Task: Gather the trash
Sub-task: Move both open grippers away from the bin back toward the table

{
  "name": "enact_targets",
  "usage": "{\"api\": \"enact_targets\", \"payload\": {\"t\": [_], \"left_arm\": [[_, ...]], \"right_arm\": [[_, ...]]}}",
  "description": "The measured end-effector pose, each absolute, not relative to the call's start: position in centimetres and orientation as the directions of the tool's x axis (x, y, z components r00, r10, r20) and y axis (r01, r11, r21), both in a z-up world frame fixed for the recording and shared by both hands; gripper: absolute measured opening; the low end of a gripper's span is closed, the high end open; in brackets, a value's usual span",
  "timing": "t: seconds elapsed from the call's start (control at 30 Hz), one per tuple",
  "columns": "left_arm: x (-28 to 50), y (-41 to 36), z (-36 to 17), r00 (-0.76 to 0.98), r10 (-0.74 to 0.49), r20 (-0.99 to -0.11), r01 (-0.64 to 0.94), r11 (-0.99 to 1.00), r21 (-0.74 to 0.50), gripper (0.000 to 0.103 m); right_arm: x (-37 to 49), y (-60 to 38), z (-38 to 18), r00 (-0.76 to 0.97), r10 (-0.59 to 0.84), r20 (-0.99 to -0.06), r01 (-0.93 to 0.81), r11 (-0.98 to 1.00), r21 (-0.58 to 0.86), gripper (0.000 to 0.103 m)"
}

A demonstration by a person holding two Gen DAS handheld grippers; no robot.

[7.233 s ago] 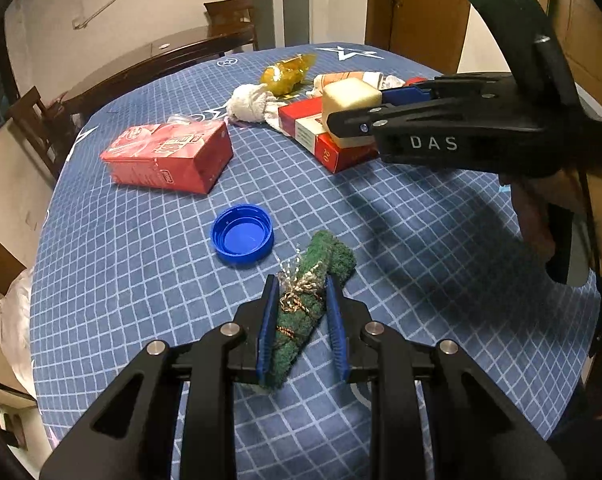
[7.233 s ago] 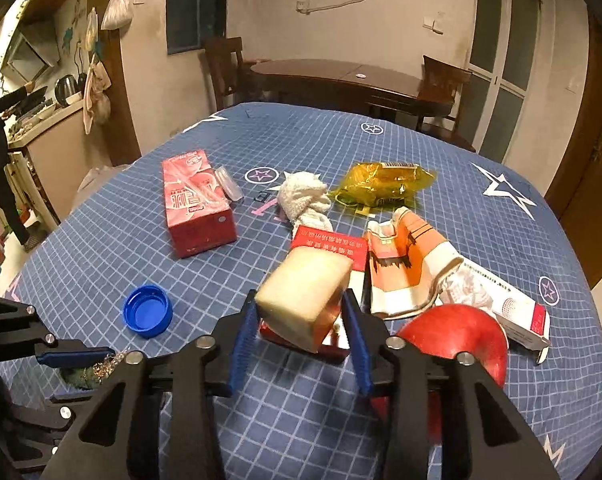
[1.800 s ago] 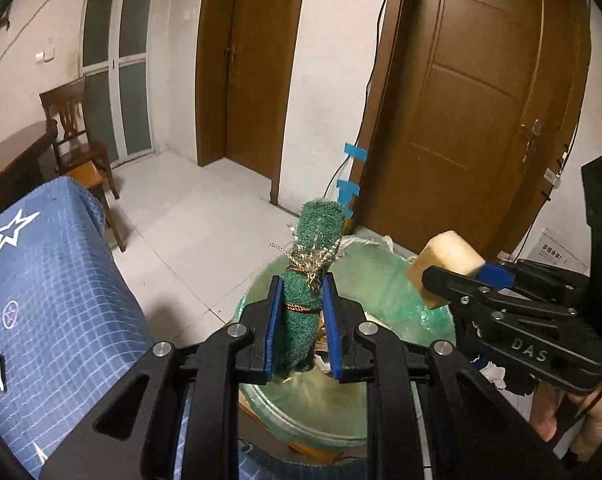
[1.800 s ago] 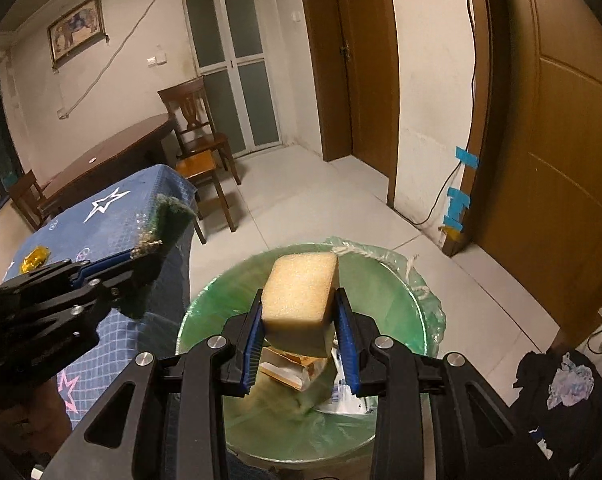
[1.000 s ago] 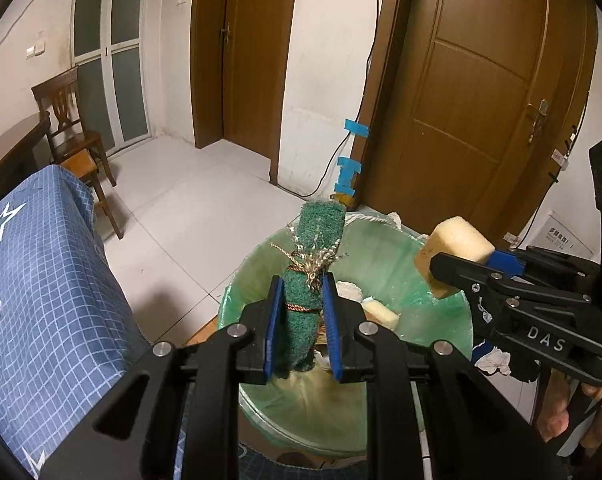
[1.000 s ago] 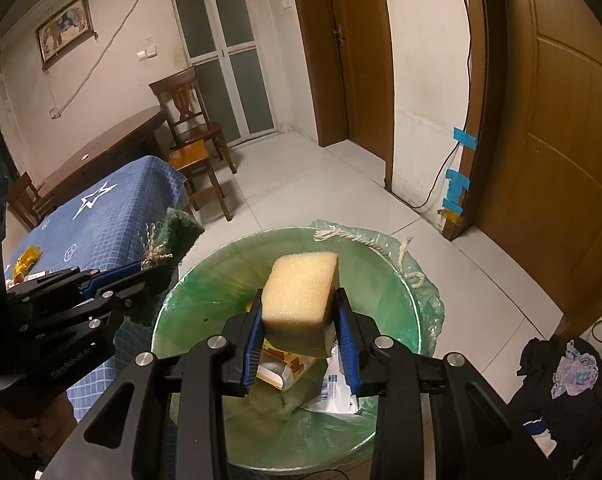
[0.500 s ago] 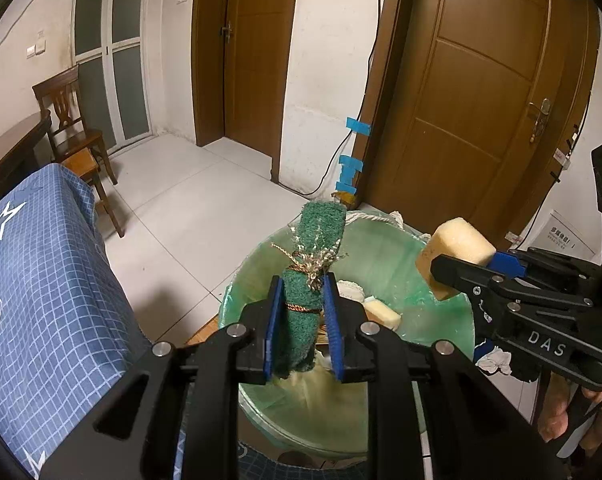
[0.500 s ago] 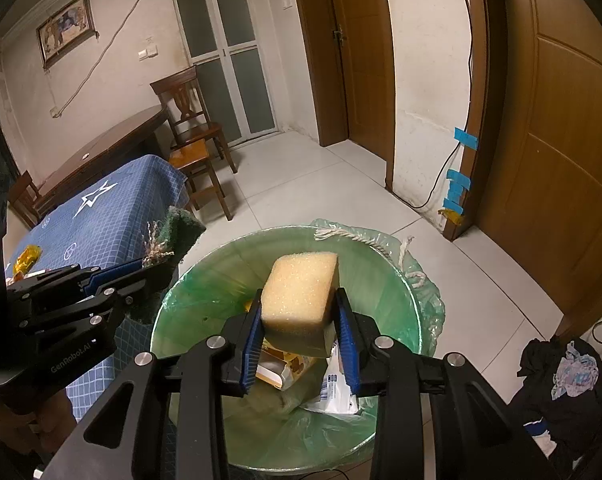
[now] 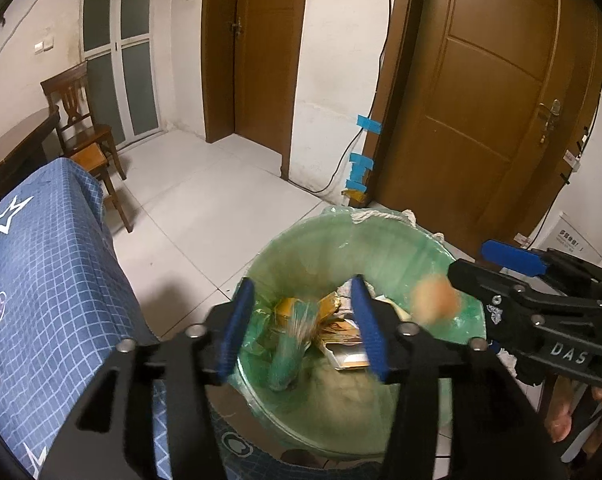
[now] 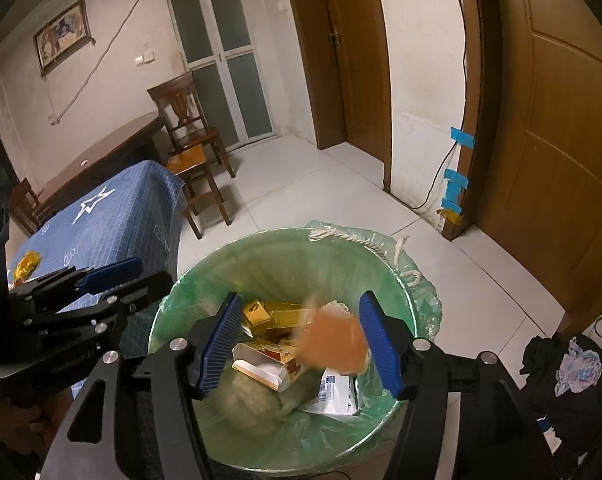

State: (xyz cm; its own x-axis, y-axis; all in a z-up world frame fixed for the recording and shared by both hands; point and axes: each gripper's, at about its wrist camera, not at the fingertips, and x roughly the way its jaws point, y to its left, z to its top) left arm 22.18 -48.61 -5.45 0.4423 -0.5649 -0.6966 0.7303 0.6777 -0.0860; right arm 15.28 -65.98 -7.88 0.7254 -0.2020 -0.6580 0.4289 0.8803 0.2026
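Both grippers over a green-lined trash bin (image 10: 397, 280), jaws spread and gripping nothing; both have just been opening. Left gripper (image 9: 301, 324): blue pads clear of the green scrub pad (image 9: 287, 356), which shows only as a motion-blurred streak between and below the jaws, inside the bin; its tinsel tie can't be made out. Right gripper (image 10: 301, 344): the sponge (image 10: 333, 344) is an orange-tan smear between the jaws, close to the right-hand pad, contact unclear, outline lost to blur. In the left wrist view the same sponge reads as a small blurred blob just left of the right gripper's tip. Bin contents partly hidden behind the fingers: yellow cartons (image 10: 269, 354), a white packet (image 10: 337, 394), and a pale lump at bottom, not identifiable. Bin's near rim cut off by gripper bodies. Blue checked tablecloth (image 9: 53, 272) edge sits just left of the bin; open tiled floor (image 9: 205, 200) beyond, doors (image 9: 493, 104) behind. Dark clothing heap (image 10: 561, 376) on the floor to the right.
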Motion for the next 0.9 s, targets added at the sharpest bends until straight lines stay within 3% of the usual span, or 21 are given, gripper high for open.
{"api": "enact_targets", "payload": {"t": [0.37, 0.67, 0.9], "left_arm": [[21.9, -47.8, -5.2, 0.444, -0.556, -0.702, 0.729, 0.680, -0.077, 0.053], [19.1, -42.6, -3.7, 0.496, -0.564, -0.661, 0.732, 0.681, -0.031, 0.072], [14.3, -35.0, -2.9, 0.648, -0.522, -0.554, 0.698, 0.699, 0.158, 0.097]], "right_arm": [[13.3, -64.8, -7.8, 0.739, -0.217, -0.638, 0.431, 0.879, 0.201, 0.065], [9.3, -57.2, -4.6, 0.838, -0.248, -0.487, 0.359, 0.921, 0.150, 0.079], [8.4, -50.5, -3.5, 0.890, -0.177, -0.420, 0.259, 0.955, 0.147, 0.089]]}}
